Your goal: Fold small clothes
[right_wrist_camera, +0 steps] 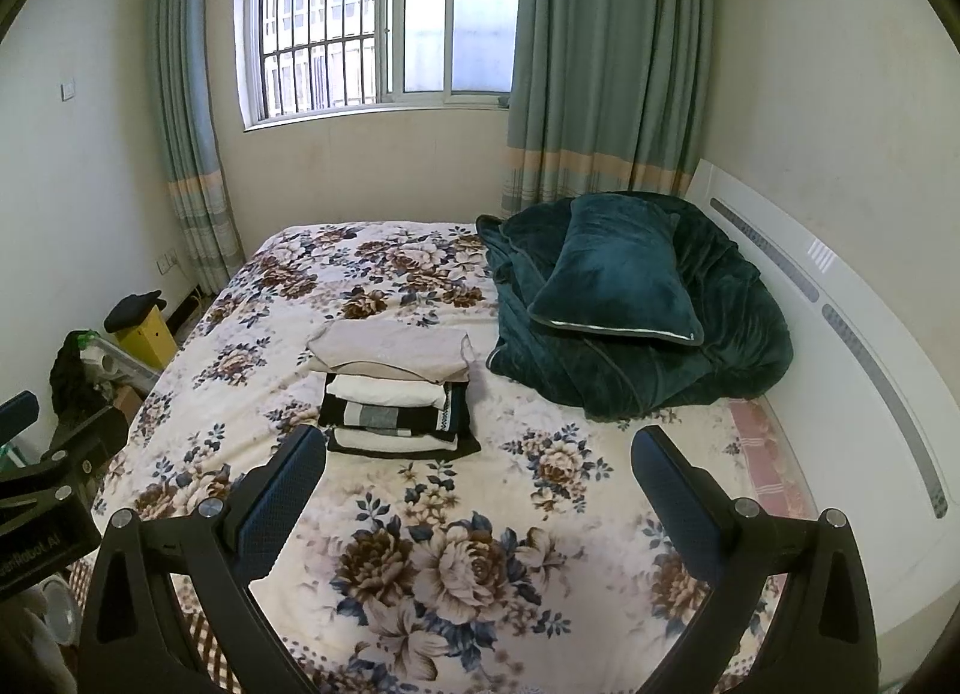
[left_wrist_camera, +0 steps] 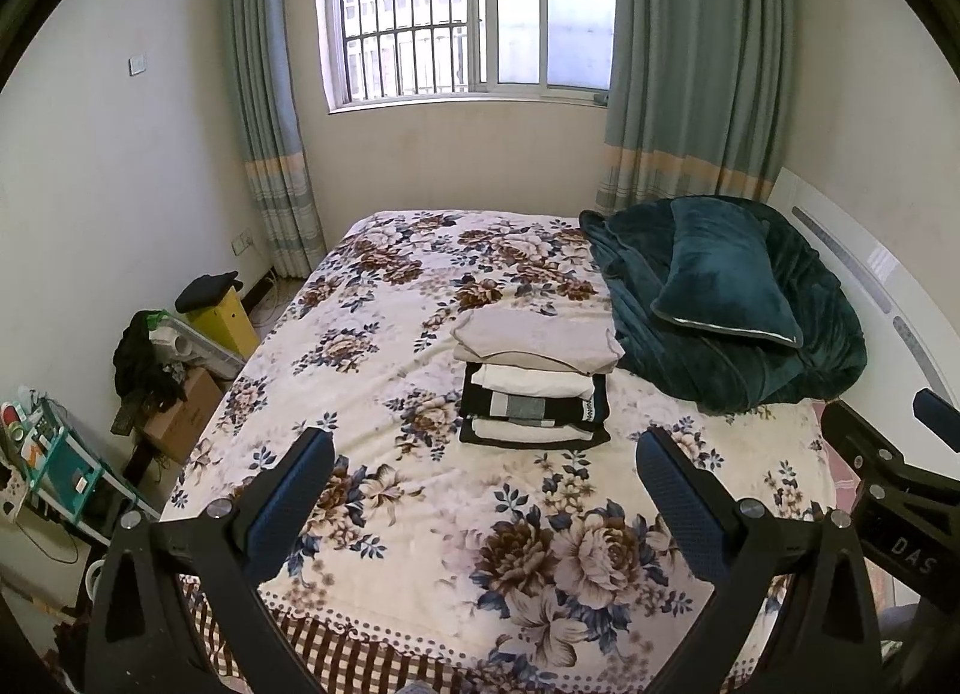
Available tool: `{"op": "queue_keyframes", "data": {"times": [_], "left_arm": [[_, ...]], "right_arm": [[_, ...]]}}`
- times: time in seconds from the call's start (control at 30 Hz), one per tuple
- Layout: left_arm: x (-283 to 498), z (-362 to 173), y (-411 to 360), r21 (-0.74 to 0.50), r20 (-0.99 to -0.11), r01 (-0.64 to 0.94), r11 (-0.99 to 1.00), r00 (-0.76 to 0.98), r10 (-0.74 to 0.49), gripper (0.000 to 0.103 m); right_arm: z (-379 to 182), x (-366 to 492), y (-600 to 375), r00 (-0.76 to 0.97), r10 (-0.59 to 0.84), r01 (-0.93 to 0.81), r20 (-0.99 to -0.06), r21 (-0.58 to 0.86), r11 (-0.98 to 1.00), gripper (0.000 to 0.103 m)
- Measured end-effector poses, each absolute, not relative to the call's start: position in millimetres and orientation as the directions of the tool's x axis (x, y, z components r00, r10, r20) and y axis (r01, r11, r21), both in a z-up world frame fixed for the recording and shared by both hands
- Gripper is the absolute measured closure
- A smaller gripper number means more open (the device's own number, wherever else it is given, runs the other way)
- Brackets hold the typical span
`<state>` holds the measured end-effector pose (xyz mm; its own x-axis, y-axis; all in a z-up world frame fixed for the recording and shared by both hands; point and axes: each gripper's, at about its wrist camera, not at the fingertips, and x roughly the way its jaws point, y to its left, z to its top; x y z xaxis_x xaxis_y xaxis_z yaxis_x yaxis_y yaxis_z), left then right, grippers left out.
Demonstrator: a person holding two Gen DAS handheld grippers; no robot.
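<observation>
A stack of folded small clothes [left_wrist_camera: 534, 388] sits in the middle of the floral bed cover [left_wrist_camera: 384, 346], a beige garment on top, white and black-grey pieces under it. It also shows in the right wrist view [right_wrist_camera: 396, 388]. My left gripper [left_wrist_camera: 483, 454] is open and empty, held above the near part of the bed, short of the stack. My right gripper [right_wrist_camera: 478, 451] is open and empty, beside the left one, also short of the stack. Part of the right gripper's body [left_wrist_camera: 888, 466] shows at the right edge of the left wrist view.
A dark green blanket with a pillow [left_wrist_camera: 726, 286] is heaped at the bed's right, against the white headboard [right_wrist_camera: 840, 346]. Left of the bed stand a yellow box [left_wrist_camera: 225, 319], a cardboard box [left_wrist_camera: 180, 412] and clutter. A window and curtains are behind.
</observation>
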<state>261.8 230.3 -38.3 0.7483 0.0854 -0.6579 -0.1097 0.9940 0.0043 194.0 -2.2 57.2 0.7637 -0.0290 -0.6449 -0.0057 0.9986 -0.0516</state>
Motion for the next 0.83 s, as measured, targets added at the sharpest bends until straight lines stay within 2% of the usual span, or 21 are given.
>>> {"op": "queue_keyframes", "data": {"times": [0.83], "left_arm": [[255.9, -35.8, 228.9, -0.004, -0.652, -0.102, 0.995, 0.754, 0.075, 0.0]], "right_arm": [[54.9, 190.6, -0.2, 0.767, -0.031, -0.004, -0.641, -0.053, 0.999, 0.0]]}}
